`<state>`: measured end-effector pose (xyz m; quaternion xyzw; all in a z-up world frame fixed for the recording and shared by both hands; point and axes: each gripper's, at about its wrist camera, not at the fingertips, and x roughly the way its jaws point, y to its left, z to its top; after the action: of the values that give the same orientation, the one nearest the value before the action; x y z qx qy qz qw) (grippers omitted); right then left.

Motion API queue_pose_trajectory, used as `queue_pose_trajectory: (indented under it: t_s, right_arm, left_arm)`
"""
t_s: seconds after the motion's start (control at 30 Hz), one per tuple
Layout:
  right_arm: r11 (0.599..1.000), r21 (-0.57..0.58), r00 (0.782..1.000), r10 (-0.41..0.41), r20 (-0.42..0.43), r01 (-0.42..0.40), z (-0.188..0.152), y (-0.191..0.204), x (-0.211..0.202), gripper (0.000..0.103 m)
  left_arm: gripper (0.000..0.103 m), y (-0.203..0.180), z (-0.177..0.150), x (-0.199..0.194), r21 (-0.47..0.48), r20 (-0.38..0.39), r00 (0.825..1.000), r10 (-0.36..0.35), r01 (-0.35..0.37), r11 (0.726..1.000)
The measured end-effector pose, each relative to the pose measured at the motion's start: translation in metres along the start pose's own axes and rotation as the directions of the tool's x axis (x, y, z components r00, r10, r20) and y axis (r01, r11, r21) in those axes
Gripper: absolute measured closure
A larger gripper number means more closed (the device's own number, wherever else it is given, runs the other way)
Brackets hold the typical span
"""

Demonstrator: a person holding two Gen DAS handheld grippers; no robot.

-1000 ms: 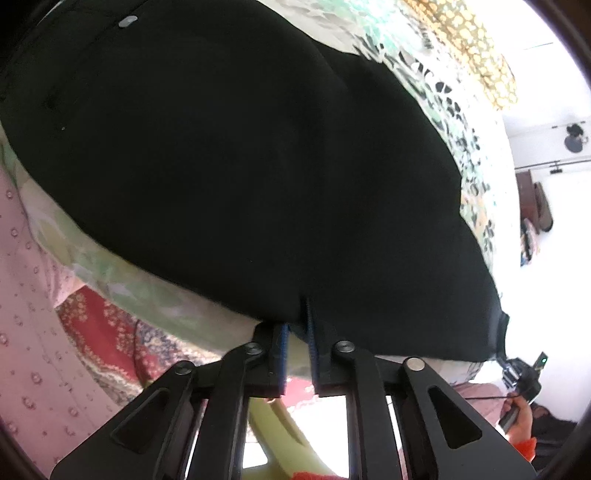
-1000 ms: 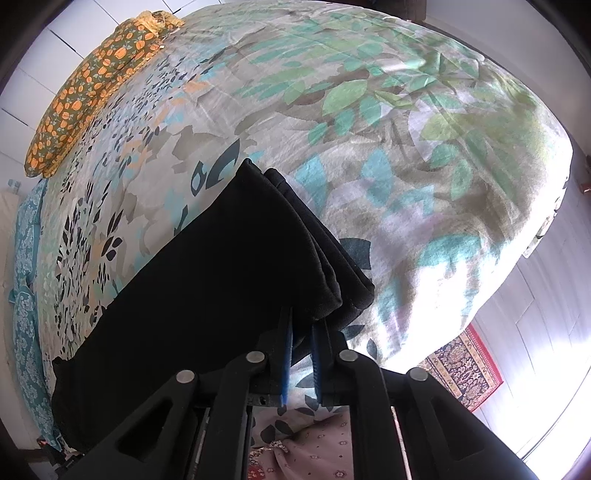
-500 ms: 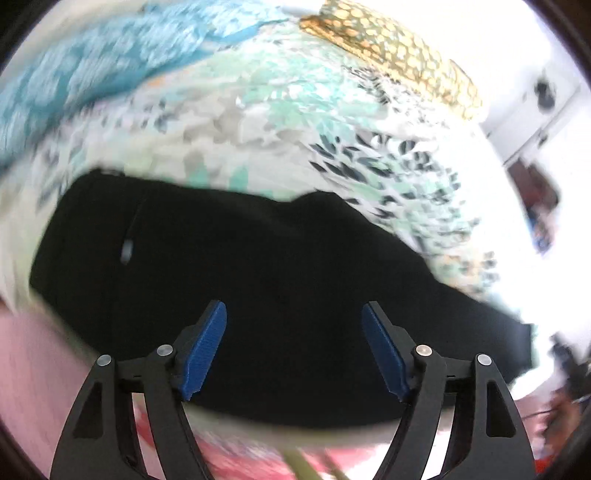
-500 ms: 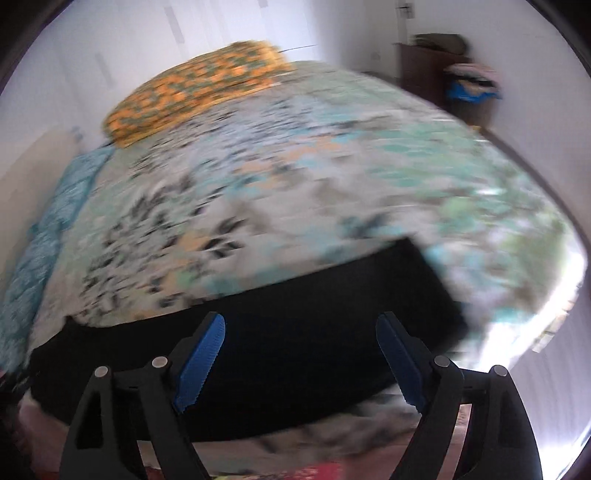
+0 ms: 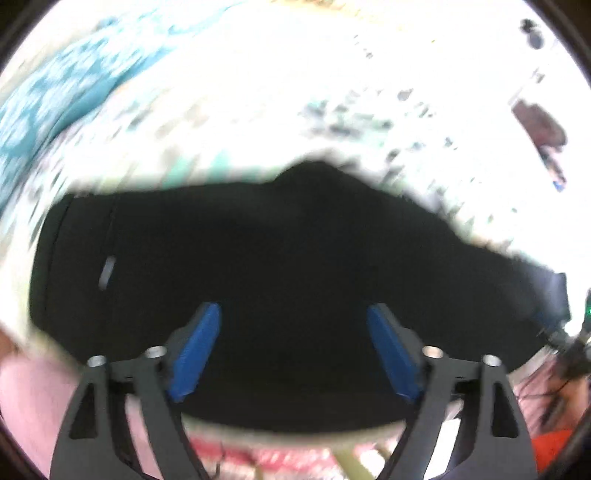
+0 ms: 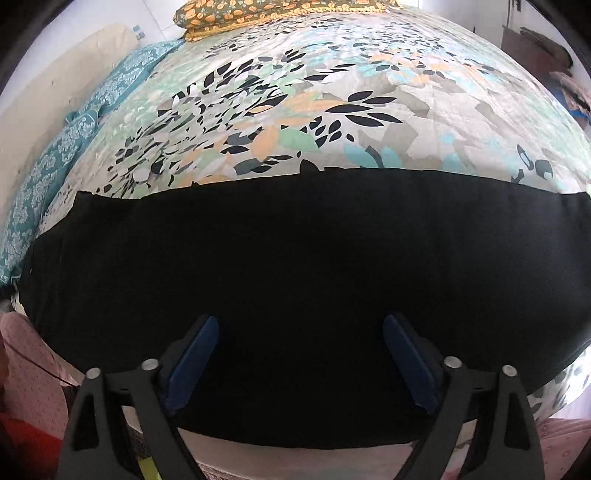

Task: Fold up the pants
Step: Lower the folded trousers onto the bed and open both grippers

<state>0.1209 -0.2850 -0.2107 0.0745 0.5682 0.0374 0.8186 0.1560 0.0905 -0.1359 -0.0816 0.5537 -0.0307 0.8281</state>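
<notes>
Currently, pants: the black pants (image 6: 303, 280) lie flat in a long folded band along the near edge of the bed (image 6: 332, 96), running from its left side almost to its right side.
Right gripper: the right gripper (image 6: 299, 363) points down over the middle of the band; its blue fingers (image 6: 192, 360) are spread wide and opening, with only the lying cloth seen between them and nothing pinched.
Left gripper: the left gripper (image 5: 293, 350) hangs over the pants (image 5: 258, 280) nearer their left end, where a seam and a small pale tag (image 5: 107, 271) show; its fingers (image 5: 195, 350) are wide apart and opening, gripping nothing. This view is blurred and washed out by bright light.
Bed cover: a leaf-patterned spread in teal, orange, grey and black carries the pants.
Far edge of bed: an orange-flowered pillow (image 6: 273, 13) lies at the head.
Left edge of bed: a teal patterned cloth (image 6: 70, 136) runs along that side.
Containers: none can be made out in either view.
</notes>
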Motion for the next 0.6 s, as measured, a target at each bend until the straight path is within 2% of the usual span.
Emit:
queue_pose_trajectory:
  t_s: [0.07, 0.13, 0.17, 0.2, 0.23, 0.27, 0.3, 0.33, 0.37, 0.47, 0.53, 0.6]
  right_arm:
    - [0.998, -0.055, 0.999, -0.04, -0.008, 0.039, 0.001, 0.01, 0.005, 0.001]
    - [0.991, -0.103, 0.997, -0.082, -0.007, 0.081, -0.001, 0.018, 0.007, 0.0]
    - [0.99, -0.106, 0.996, -0.09, -0.001, 0.089, -0.002, 0.02, 0.007, 0.0]
    - [0.992, -0.093, 0.996, -0.086, 0.004, 0.086, -0.002, 0.019, 0.007, 0.0]
    - [0.993, -0.088, 0.997, -0.081, 0.005, 0.082, -0.002, 0.017, 0.006, 0.0]
    - [0.993, -0.088, 0.997, -0.078, 0.006, 0.078, -0.002, 0.016, 0.006, 0.0]
    - [0.993, -0.095, 0.997, -0.076, 0.008, 0.076, -0.003, 0.015, 0.006, 0.0]
    - [0.992, -0.101, 0.997, -0.075, 0.011, 0.076, -0.004, 0.016, 0.006, 0.0]
    - [0.992, -0.104, 0.997, -0.073, 0.013, 0.074, -0.005, 0.015, 0.005, 0.0]
    - [0.992, -0.112, 0.998, -0.06, 0.019, 0.062, -0.007, 0.016, 0.006, 0.0]
    - [0.992, -0.111, 0.998, -0.058, 0.018, 0.059, -0.005, 0.016, 0.007, 0.0]
    - [0.992, -0.11, 0.998, -0.063, 0.017, 0.065, -0.004, 0.017, 0.008, 0.0]
  left_arm:
    - [0.012, -0.005, 0.027, 0.008, 0.02, 0.074, 0.996, -0.049, 0.047, 0.999]
    - [0.009, -0.002, 0.052, 0.03, 0.009, 0.11, 0.993, -0.033, 0.032, 0.999]
    - [0.009, 0.004, 0.063, 0.054, -0.01, 0.09, 0.996, 0.021, -0.02, 1.0]
    - [0.009, 0.013, 0.069, 0.085, -0.033, 0.016, 0.992, 0.123, -0.123, 0.992]
    - [0.01, 0.023, 0.073, 0.111, -0.045, -0.06, 0.975, 0.213, -0.216, 0.975]
    - [0.006, 0.026, 0.071, 0.116, -0.049, -0.035, 0.978, 0.207, -0.208, 0.977]
    - [0.004, 0.026, 0.071, 0.113, -0.049, 0.006, 0.976, 0.216, -0.216, 0.975]
    - [0.001, 0.025, 0.075, 0.109, -0.055, 0.013, 0.967, 0.255, -0.254, 0.966]
    - [0.004, 0.025, 0.077, 0.106, -0.073, 0.005, 0.967, 0.256, -0.255, 0.964]
    - [0.006, 0.024, 0.073, 0.068, -0.134, 0.083, 0.974, 0.21, -0.198, 0.971]
    - [0.006, 0.024, 0.059, 0.049, -0.119, 0.118, 0.978, 0.171, -0.157, 0.98]
    - [0.005, 0.026, 0.054, 0.045, -0.095, 0.12, 0.979, 0.164, -0.153, 0.984]
